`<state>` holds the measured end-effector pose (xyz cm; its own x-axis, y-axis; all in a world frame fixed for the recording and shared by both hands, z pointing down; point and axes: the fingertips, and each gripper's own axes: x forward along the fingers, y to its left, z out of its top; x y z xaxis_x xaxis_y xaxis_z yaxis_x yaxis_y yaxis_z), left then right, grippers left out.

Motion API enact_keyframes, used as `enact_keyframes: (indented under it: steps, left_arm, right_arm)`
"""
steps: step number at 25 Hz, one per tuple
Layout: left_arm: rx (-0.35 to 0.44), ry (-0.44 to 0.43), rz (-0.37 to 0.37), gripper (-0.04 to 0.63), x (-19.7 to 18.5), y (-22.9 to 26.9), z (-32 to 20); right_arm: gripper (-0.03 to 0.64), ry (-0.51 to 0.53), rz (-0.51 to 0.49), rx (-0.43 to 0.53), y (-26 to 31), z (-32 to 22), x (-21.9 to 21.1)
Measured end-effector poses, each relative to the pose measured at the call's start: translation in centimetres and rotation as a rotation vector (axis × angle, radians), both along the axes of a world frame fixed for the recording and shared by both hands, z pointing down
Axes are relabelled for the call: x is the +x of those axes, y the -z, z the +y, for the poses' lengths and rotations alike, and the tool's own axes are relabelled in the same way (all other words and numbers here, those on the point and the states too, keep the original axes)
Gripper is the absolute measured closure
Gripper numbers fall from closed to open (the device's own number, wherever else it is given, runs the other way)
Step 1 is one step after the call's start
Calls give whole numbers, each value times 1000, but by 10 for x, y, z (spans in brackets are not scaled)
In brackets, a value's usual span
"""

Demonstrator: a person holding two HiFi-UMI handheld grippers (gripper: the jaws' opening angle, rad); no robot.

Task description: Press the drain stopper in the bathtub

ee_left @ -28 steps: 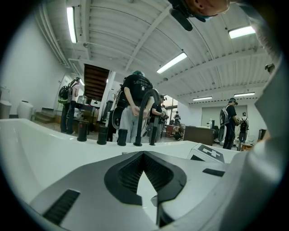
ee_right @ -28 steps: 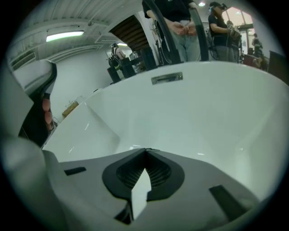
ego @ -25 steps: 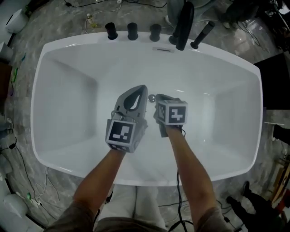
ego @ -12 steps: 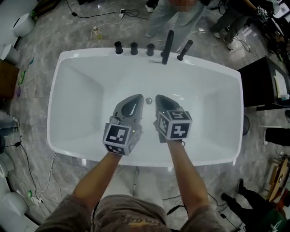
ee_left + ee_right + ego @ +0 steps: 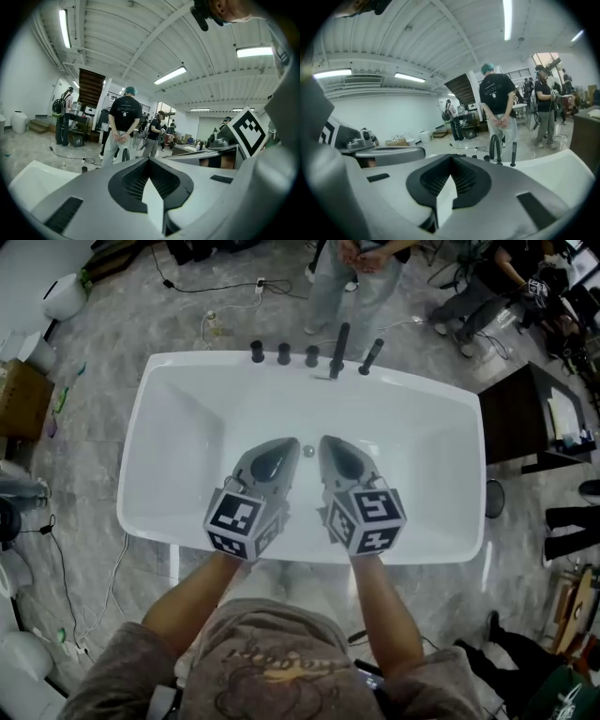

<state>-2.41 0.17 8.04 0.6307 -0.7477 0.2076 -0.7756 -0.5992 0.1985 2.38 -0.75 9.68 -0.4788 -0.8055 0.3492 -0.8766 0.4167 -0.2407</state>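
White bathtub [image 5: 427,456] on seemingly marbled grey floor [image 5: 131,324], person [image 5: 354,277] beyond.

Counted: one bathtub [image 5: 422,446], one drain stopper [image 5: 308,452], three black knobs [image 5: 284,353], one spout [image 5: 340,348], one hand shower [image 5: 371,356], two grippers: left gripper [image 5: 291,443], right gripper [image 5: 326,441].

A white bathtub [image 5: 178,442] stands on the marbled floor [image 5: 122,329] among loose cables [image 5: 192,285].
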Motion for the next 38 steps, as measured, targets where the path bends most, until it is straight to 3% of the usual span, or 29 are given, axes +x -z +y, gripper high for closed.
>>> enact_keyframes:
  steps: [16,21,28,38]
  left_arm:
    - [46,-133,18,595,-1,61,73]
    - [51,-165,36,595,-3,64,84]
    - [121,-219,66,595,4,81,96]
    - [147,-249,64,595,8,86,103]
  right_arm:
    - [618,200,-33,148,79,92,-16]
    - [618,232,-36,197,91,107,-6]
    - [618,257,-99,271,107,126,-12]
    - [618,326,-150,270,107,130,-18]
